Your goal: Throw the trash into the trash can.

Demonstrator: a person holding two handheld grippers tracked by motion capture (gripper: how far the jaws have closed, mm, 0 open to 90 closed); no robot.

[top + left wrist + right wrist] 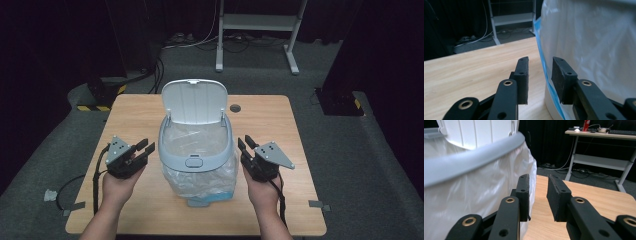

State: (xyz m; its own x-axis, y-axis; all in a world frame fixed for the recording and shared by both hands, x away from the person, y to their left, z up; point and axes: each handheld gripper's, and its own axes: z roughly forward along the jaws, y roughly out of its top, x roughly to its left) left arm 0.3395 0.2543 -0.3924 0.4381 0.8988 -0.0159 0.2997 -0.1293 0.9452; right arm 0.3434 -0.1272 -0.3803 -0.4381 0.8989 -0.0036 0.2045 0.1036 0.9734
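Flanking the bin (196, 150) at frame centre | left gripper (145, 148) and right gripper (246, 144) equally near, jaws parted, empty | bag (200, 177) between them

A wooden table (280, 125) stands on grey carpet (350, 165); behind, dark walls, perhaps curtains, and a white desk frame (257, 22).

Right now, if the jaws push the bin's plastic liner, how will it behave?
The liner is thin, wrinkled film, so it would probably crumple and give. It looks glossy, so likely slippery. The bin looks empty with its lid raised; it may slide.
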